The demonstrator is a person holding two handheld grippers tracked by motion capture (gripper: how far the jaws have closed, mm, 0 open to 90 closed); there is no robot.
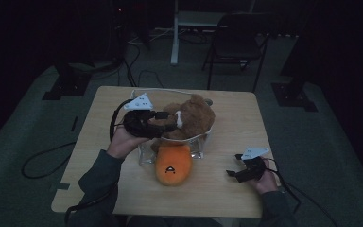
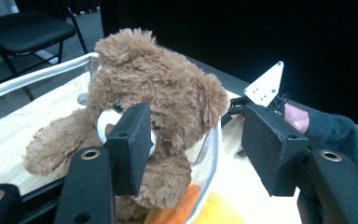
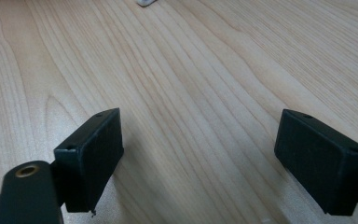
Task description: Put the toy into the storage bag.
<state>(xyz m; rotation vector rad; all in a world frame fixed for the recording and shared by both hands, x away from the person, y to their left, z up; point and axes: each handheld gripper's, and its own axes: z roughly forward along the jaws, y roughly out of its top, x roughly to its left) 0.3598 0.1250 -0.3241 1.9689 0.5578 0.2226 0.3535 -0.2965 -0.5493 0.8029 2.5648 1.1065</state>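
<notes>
A brown teddy bear (image 1: 189, 118) sits in a clear plastic container (image 1: 196, 147) at the middle of the wooden table (image 1: 236, 118). An orange plush toy (image 1: 172, 164) hangs over the container's front wall onto the table. My left gripper (image 1: 172, 124) is open at the bear's left side, level with its muzzle. In the left gripper view the bear (image 2: 168, 88) fills the space behind the left gripper (image 2: 198, 130), whose jaws stand wide apart. My right gripper (image 1: 234, 174) is open near the table's front right, low over bare wood (image 3: 191, 93), nothing between the right gripper (image 3: 200, 154) jaws.
A black folding chair (image 1: 236, 40) and a white desk leg (image 1: 175, 33) stand on the floor beyond the table. Cables trail across the floor at the left (image 1: 42, 161). A small white object (image 3: 147, 2) lies on the wood ahead of the right gripper.
</notes>
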